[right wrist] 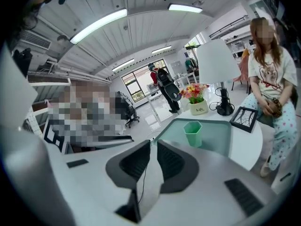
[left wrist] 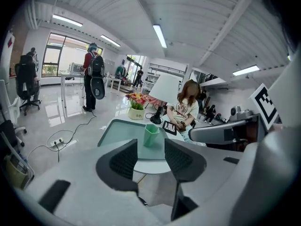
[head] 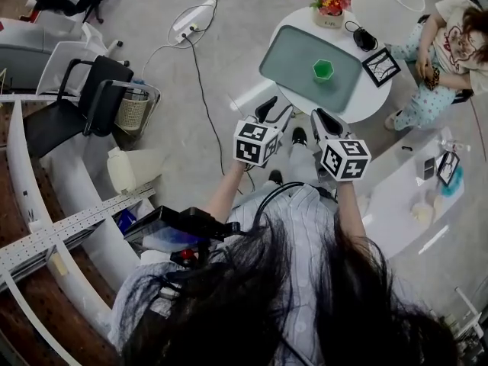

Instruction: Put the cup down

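A green cup (head: 323, 69) stands upright on a teal tray (head: 290, 59) on the round white table (head: 366, 101). Both grippers hang in the air short of the table, near my body, and neither touches the cup. My left gripper (head: 276, 109) is open with nothing between its pads; in the left gripper view the cup (left wrist: 151, 134) shows far off through the gap of that gripper (left wrist: 150, 147). My right gripper (head: 324, 117) has its jaws nearly together with a narrow empty gap (right wrist: 154, 145). The cup (right wrist: 193, 133) stands ahead of it to the right.
On the table stand a flower pot (head: 329, 6), a white lamp (head: 385, 6) and a picture frame (head: 380, 65). A person (head: 446, 44) sits at its right. A black chair (head: 107, 90) and a cable with a power strip (head: 191, 21) lie to the left, a white counter (head: 412, 197) to the right.
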A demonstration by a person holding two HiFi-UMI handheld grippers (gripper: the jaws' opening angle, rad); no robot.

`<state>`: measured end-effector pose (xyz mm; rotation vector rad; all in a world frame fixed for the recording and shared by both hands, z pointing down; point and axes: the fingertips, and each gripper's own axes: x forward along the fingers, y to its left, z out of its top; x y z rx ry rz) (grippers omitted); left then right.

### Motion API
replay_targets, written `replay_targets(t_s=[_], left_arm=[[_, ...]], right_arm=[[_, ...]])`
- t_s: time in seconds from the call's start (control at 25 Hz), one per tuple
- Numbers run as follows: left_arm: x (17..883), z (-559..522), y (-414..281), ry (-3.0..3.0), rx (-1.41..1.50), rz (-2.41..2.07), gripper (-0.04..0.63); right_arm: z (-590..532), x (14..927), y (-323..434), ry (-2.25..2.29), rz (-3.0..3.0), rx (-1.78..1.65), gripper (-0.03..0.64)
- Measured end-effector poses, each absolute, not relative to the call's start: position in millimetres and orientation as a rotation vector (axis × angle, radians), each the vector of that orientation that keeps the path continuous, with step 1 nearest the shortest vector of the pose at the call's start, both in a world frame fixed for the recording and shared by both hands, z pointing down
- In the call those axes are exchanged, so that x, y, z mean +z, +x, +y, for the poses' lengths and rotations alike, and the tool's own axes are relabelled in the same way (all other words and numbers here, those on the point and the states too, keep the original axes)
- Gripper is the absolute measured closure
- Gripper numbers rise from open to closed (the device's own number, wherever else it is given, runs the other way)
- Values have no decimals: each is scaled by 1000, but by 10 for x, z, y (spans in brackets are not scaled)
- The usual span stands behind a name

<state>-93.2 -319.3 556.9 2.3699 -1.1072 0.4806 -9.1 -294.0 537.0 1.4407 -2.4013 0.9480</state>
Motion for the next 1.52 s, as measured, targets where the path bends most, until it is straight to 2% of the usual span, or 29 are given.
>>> replay_targets(t_s=[0.32,0.48,1.0,1.52], left_arm=[[5276,-2534,-1122,2477,535,-1071,487],[5207,-2262,-1208,2528,575,-1073,509],[5258,-1529,-1368,2499,527,-1055,538],[5217,-1296,-1426,2440,454,-1097,547]], right_arm=[[-2554,5185,-322,1452,-2449,898,552],[-2299,5138,-411,1469,-2450,888,552],[-1480,5128,-425,1535,-2388,876,552],[-1141,5111,-437,1478,-2375,865,552]])
